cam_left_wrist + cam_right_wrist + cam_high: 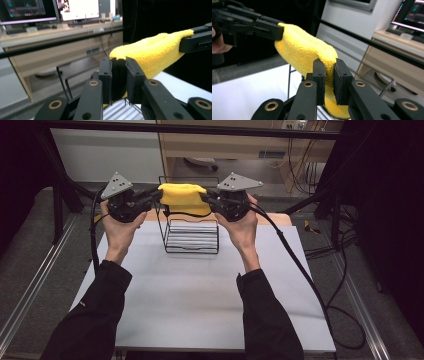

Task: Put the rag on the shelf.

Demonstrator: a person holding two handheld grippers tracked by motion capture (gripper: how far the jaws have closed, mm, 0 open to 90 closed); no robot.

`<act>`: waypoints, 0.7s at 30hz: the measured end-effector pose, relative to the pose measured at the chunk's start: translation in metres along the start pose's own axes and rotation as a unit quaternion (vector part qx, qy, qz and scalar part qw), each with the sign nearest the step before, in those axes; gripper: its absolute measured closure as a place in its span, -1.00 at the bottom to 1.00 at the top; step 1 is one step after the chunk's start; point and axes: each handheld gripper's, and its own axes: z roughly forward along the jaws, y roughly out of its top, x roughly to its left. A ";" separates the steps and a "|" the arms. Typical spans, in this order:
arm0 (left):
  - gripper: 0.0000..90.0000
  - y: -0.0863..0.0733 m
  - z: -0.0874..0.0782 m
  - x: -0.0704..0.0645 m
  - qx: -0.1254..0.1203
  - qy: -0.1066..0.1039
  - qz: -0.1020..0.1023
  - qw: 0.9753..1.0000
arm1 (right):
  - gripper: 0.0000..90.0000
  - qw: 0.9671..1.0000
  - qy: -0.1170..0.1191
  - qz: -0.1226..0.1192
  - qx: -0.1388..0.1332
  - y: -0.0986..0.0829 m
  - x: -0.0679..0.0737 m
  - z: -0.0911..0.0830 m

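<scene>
1. Above the far end of the counter (200, 285), a yellow cloth (184, 197) hangs stretched between two hand-held grippers, directly over a black wire rack (192, 236).
2. At the cloth's left end, the left hand-held gripper (156, 196) is clenched on it; in the left gripper view its jaws pinch a dark-edged fold of the fabric.
3. At the opposite end, the right hand-held gripper (205, 198) is likewise clamped on the cloth, with yellow terry squeezed between its jaws in the right gripper view.
4. Judging by its fuzzy pile and the way it sags and bulges between the two holds, the cloth is soft, light and limp; it should not slip easily, but it will droop wherever it is unsupported.
5. Holding it at two opposite ends, as now, looks like the sound choice, since that keeps it spread for draping over the rack's top wires.
6. One likely snag: loose fabric catching on the rack's uprights.
</scene>
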 end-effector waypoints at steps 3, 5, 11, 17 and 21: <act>0.68 0.000 -0.001 -0.001 0.020 -0.006 -0.001 1.000 | 0.81 1.000 0.009 -0.006 0.013 -0.004 0.001 0.000; 0.64 0.003 -0.003 -0.001 0.038 -0.008 0.004 0.999 | 0.81 1.000 0.013 -0.005 0.016 -0.006 0.001 0.000; 0.50 0.027 -0.017 0.004 0.033 -0.007 -0.014 0.999 | 0.81 1.000 0.022 -0.005 0.019 -0.010 0.002 0.000; 0.79 0.039 -0.003 0.006 0.066 -0.006 -0.044 0.997 | 0.80 0.999 0.028 -0.010 0.026 -0.013 0.004 0.002; 0.98 0.032 0.011 0.005 0.091 -0.018 -0.051 0.994 | 0.78 0.999 0.033 -0.011 0.030 -0.016 0.004 0.001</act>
